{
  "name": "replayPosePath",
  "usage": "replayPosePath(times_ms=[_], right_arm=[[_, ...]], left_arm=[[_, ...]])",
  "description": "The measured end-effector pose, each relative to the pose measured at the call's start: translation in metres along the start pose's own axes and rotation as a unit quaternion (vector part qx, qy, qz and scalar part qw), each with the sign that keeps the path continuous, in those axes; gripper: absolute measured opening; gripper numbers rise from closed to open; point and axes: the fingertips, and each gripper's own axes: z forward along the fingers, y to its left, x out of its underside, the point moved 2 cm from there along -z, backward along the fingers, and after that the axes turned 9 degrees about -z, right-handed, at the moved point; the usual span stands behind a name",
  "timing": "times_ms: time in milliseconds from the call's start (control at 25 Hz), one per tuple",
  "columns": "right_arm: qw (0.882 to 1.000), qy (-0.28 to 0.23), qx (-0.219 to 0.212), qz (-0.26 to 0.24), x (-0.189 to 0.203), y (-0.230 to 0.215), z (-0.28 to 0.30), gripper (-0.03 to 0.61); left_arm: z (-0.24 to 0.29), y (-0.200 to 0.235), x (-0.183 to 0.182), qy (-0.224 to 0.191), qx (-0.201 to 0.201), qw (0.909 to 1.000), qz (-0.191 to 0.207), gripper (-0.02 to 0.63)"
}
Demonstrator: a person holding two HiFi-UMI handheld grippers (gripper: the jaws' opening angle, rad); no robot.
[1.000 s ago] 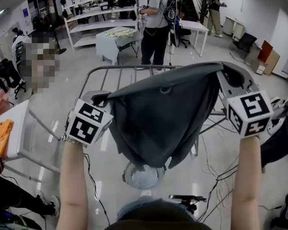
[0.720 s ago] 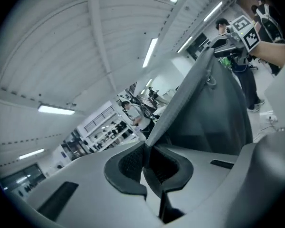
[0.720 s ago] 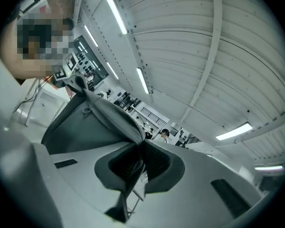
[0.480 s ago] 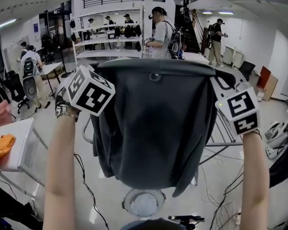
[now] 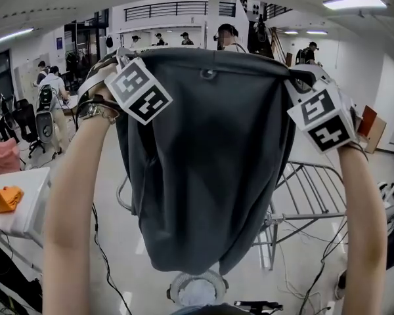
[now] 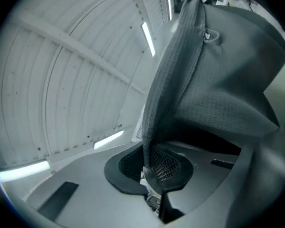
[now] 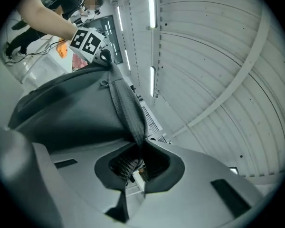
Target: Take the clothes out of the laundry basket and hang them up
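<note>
A dark grey garment (image 5: 207, 169) with an eyelet in its waistband hangs spread out in front of me, high above the floor. My left gripper (image 5: 120, 63) is shut on the waistband's left end and my right gripper (image 5: 301, 79) is shut on its right end. In the left gripper view the waistband edge (image 6: 173, 75) runs straight into the closed jaws of the left gripper (image 6: 151, 174). The right gripper view has the same band (image 7: 128, 109) pinched by the right gripper (image 7: 137, 150), with the left gripper's marker cube (image 7: 88, 41) at the band's far end. The round laundry basket (image 5: 196, 287) sits on the floor below.
A metal drying rack (image 5: 308, 190) stands behind the garment to the right. A white table (image 5: 20, 205) with an orange cloth (image 5: 6, 197) is at the left. Cables lie on the floor (image 5: 308, 274). Several people stand at shelves far back.
Both grippers have risen from chest height to above eye level, carrying the garment up. It now hangs stretched between them, clear of the rack.
</note>
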Motion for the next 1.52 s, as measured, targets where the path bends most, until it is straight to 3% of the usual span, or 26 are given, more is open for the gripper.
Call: replayPosePath(times_ms=[160, 360, 600, 800, 960, 1120, 1520], right_arm=[[1.000, 0.008, 0.019, -0.010, -0.002, -0.021, 0.027, 0.023], [0.997, 0.028, 0.060, -0.027, -0.004, -0.037, 0.055, 0.023], [0.986, 0.056, 0.105, -0.114, 0.008, -0.031, 0.085, 0.023], [0.978, 0.082, 0.098, -0.167, 0.007, -0.020, 0.106, 0.023], [0.966, 0.092, 0.082, -0.227, 0.010, -0.009, 0.127, 0.023], [0.964, 0.087, 0.079, -0.239, 0.019, -0.011, 0.154, 0.023], [0.956, 0.067, 0.105, -0.267, 0.038, -0.041, 0.238, 0.023]], left_arm=[[0.024, 0.018, -0.012, -0.009, -0.058, 0.9961, 0.066, 0.014], [0.043, 0.036, -0.023, -0.026, -0.113, 0.9842, 0.134, 0.014], [0.060, 0.029, -0.026, -0.061, -0.170, 0.9565, 0.229, 0.014], [0.081, 0.019, -0.013, -0.066, -0.182, 0.9315, 0.308, 0.012], [0.102, 0.009, -0.007, -0.064, -0.179, 0.9320, 0.309, 0.012], [0.130, 0.003, -0.011, -0.053, -0.177, 0.9316, 0.313, 0.012], [0.196, 0.014, -0.042, -0.034, -0.225, 0.9015, 0.368, 0.012]])
